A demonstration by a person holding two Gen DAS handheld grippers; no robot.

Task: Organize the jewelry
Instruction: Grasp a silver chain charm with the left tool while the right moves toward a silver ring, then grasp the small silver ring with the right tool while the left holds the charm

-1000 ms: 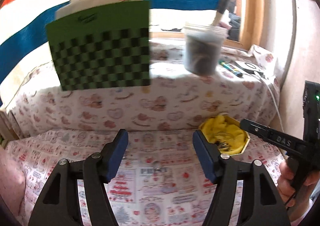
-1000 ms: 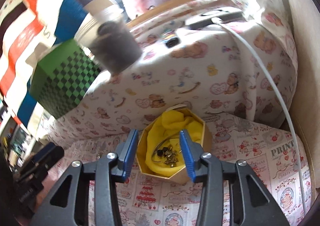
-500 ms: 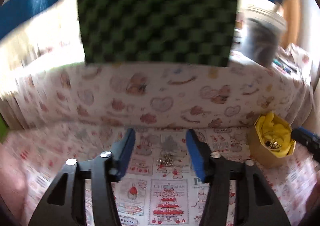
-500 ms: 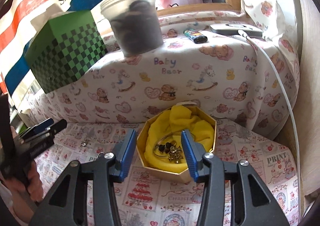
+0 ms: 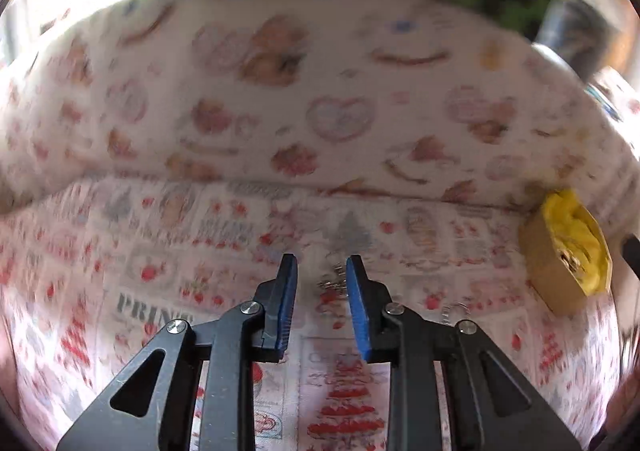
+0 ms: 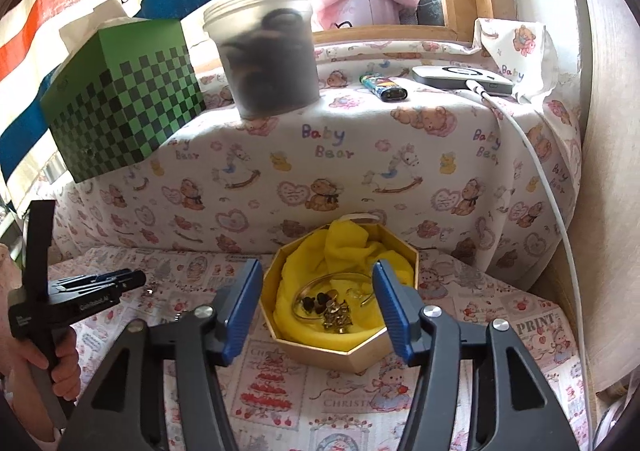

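Left claw [image 5: 322, 271] is closing with a small silvery bit of jewelry [image 5: 334, 281] lying between its tips on the printed cloth [image 5: 160, 283], pads not pressing on it. Right claw [image 6: 316, 283] is opening, nothing gripped, hovering at the octagonal box [image 6: 362, 355] with yellow lining, where rings and earrings [image 6: 336, 309] sit. Further back: the green checkered box [image 6: 120, 99].

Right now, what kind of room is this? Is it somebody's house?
Probably a home, maybe a bedroom corner by a window. A Baby Bear print cloth covers a ledge holding a green checkered box, and a yellow-lined box holds jewelry.
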